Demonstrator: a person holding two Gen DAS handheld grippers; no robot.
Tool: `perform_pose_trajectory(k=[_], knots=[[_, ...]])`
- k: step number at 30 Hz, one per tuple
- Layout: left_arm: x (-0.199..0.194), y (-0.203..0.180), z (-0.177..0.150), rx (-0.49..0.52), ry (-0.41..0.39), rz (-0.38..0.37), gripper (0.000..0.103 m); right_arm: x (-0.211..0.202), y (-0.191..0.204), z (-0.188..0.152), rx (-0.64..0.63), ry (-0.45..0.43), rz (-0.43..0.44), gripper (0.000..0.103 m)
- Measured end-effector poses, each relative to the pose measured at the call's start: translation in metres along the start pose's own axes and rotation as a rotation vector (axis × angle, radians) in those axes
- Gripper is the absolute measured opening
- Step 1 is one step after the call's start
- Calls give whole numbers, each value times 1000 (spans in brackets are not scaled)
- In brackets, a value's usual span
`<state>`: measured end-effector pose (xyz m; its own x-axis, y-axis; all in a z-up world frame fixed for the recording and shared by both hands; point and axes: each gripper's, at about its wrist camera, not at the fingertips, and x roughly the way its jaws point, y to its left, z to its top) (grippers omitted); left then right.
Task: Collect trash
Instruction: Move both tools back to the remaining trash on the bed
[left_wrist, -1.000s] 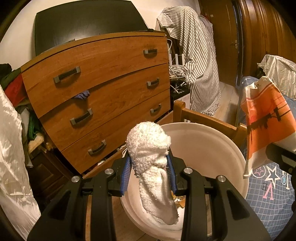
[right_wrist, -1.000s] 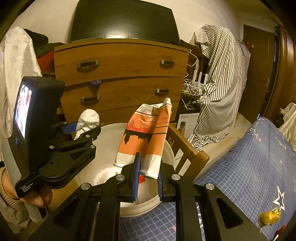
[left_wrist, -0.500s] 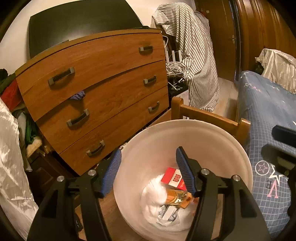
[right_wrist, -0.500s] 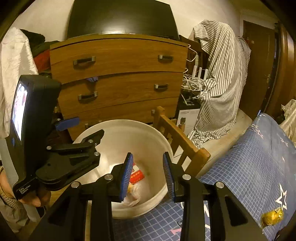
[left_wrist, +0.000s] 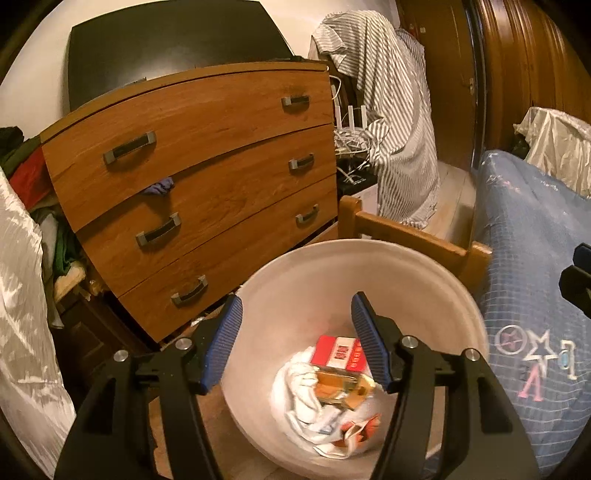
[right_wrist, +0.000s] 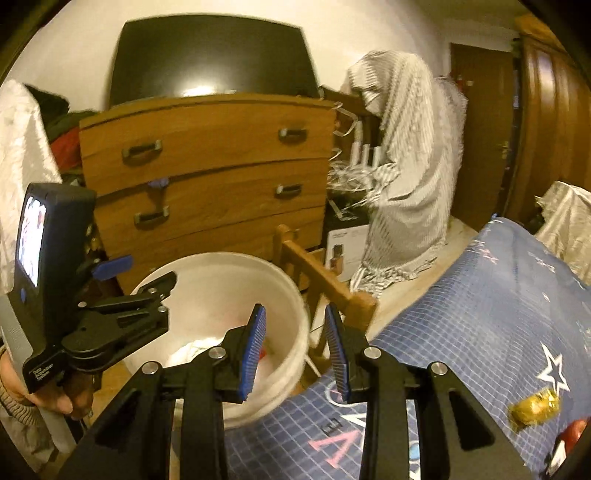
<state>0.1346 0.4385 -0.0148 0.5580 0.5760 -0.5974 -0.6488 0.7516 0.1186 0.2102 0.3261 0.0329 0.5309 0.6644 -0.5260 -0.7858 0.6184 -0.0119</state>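
Fingers: both pairs standing released, empty, having just been opening | left gripper (left_wrist: 295, 343) hovering over white bucket (left_wrist: 436, 280) | gold wrapper (right_wrist: 535, 404) lying on bed (right_wrist: 480, 295) near right gripper (right_wrist: 295, 347) | likely light, crinkly, slippery; pinching across its middle looks best

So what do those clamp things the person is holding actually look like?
Each hand-held gripper, left and right, is black plastic with two angular fingers, silver bolts and ribbed blue pads. The left one's body carries a small lit screen and white lettering. A knitted sleeve cuff shows.
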Motion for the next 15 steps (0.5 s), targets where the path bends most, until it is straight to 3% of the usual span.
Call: perform_pose_trajectory(k=[7,15], knots=[[-37,-44,-4,11,-43,-85,67,-47,-47,-23,57,-62,-84,35],[-67,-124,-27,121,-35,-216,72,-107,-129,-77,206,-63,-183,35]])
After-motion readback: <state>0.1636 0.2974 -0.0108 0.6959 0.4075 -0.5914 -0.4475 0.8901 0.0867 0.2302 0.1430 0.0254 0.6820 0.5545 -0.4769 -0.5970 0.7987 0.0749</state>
